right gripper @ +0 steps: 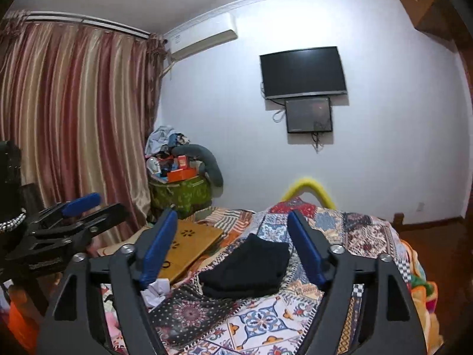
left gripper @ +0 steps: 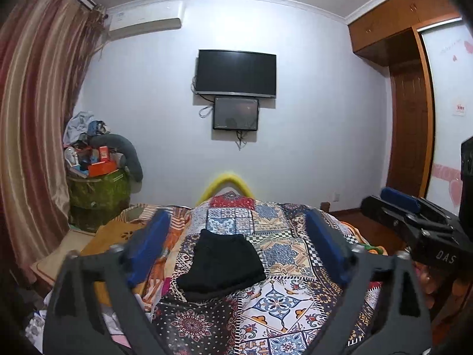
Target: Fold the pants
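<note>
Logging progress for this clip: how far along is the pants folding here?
Looks done: the black pants lie as a compact folded stack on the patchwork bedspread. In hand: nothing; left tongs and right tongs are open and clear of the cloth. Left: seemingly nothing, unless a smaller fold is wanted.

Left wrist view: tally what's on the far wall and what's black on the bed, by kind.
Wall screens: 2, a television and a smaller screen below it
Air conditioner: 1
Folded black pants on the bed: 1
Total: 4
</note>
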Available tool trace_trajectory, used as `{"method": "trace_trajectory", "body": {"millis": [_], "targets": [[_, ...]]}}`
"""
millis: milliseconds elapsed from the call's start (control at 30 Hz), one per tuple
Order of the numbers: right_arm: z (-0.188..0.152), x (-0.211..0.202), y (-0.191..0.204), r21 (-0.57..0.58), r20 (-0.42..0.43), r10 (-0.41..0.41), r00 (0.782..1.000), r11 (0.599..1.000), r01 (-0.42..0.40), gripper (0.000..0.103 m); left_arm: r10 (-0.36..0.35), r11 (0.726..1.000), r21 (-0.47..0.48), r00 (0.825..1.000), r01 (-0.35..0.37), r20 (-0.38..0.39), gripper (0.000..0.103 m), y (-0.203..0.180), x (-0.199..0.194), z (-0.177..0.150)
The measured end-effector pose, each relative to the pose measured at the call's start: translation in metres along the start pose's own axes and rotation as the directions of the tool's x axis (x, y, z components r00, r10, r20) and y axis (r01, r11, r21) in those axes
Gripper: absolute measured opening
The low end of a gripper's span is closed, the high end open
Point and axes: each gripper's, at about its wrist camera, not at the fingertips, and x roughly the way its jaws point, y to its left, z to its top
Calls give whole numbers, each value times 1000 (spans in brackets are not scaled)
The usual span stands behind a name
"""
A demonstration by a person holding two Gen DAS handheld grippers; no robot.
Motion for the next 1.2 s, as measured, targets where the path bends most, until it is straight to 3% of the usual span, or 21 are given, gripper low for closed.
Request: {"method": "trace_trajectory", "body": {"millis": [100, 167, 1200], "targets": [[-2, -4, -1, 4, 3, -19, 1000, 1000, 19, 98, 23, 1000, 14, 1000, -24, 11, 102, -1, -2, -3], [-3, -6, 0, -1, 9, -29, 1000, 1000, 29, 102, 25, 1000, 15, 1000, -25, 7, 103, 1, -3, -5], [-20, -11, -7, -3, -58, -53, 997, 999, 53, 102, 32, 999, -9, 998, -33, -53, 103, 6, 12, -28]]}}
